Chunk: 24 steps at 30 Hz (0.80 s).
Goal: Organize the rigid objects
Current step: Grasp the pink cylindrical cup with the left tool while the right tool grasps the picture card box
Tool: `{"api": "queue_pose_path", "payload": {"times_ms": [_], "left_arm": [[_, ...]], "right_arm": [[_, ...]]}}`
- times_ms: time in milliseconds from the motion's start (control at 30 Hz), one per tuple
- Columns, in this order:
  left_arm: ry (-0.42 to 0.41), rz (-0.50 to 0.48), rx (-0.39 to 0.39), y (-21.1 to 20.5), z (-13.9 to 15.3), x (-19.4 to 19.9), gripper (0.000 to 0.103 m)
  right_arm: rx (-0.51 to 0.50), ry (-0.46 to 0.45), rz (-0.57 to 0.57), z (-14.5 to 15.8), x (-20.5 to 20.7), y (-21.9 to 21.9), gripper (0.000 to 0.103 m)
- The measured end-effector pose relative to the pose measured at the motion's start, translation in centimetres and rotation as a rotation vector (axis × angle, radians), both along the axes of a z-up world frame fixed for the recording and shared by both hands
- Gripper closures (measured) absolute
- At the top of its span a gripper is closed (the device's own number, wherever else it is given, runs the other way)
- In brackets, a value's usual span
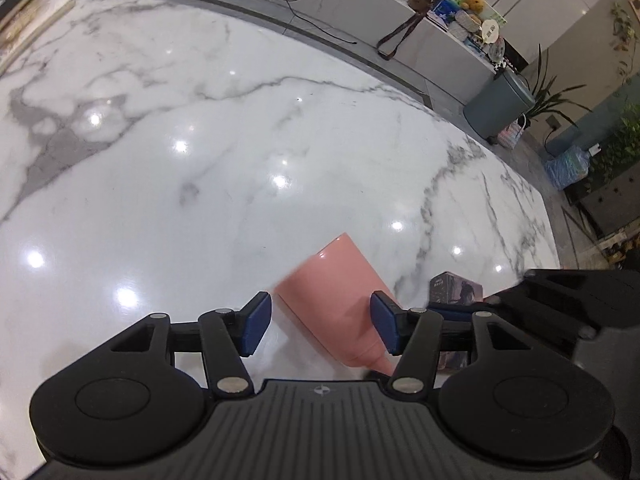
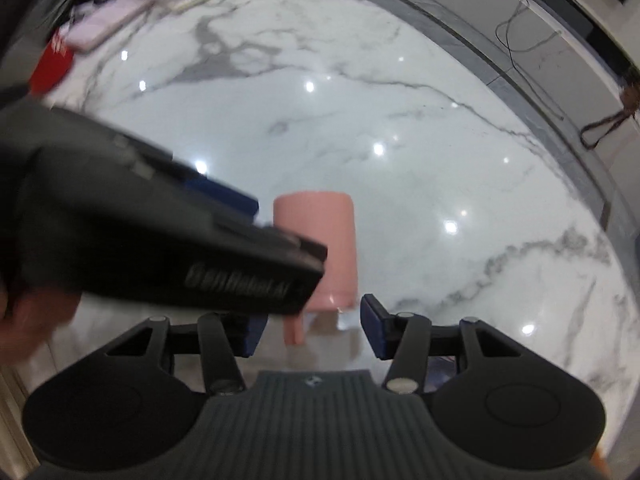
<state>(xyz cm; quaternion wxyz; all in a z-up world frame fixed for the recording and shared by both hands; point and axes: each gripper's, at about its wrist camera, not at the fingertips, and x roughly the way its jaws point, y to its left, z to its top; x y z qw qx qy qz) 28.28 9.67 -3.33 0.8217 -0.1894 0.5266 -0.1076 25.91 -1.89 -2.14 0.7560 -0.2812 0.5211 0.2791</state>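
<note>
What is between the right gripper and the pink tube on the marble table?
The left gripper reaches across from the left, covering part of the pink tube. The right gripper sits open just before the tube's cap end; otherwise nothing visible stands between them on the marble table.

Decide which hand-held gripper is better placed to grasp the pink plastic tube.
Left hand-held gripper: the pink plastic tube already lies between its open blue pads. The right hand-held gripper is partly blocked.
</note>
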Motion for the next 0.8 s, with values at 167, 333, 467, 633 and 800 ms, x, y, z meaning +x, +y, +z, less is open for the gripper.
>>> {"api": "queue_pose_path", "payload": {"times_ms": [167, 333, 467, 633, 800], "left_arm": [[0.005, 0.01, -0.027, -0.8, -0.3, 0.5, 0.033], [-0.003, 0.017, -0.017, -2.0, -0.9, 1.2, 0.03], [0.027, -0.042, 0.047, -3.0, -1.4, 1.3, 0.035], [0.024, -0.092, 0.11, -3.3, -0.9, 1.0, 0.039], [0.025, -0.13, 0.128, -3.2, -0.8, 0.7, 0.039]], "right_arm": [[-0.15, 0.004, 0.032, -0.2, 0.7, -2.0, 0.051], [-0.28, 0.009, 0.099, -1.5, 2.1, -3.3, 0.033], [-0.333, 0.091, 0.193, -2.7, 3.0, -3.3, 0.021], [-0.433, 0.14, 0.35, -4.5, 3.4, -2.8, 0.009], [-0.451, 0.198, 0.396, -5.6, 4.6, -2.7, 0.006]]}}
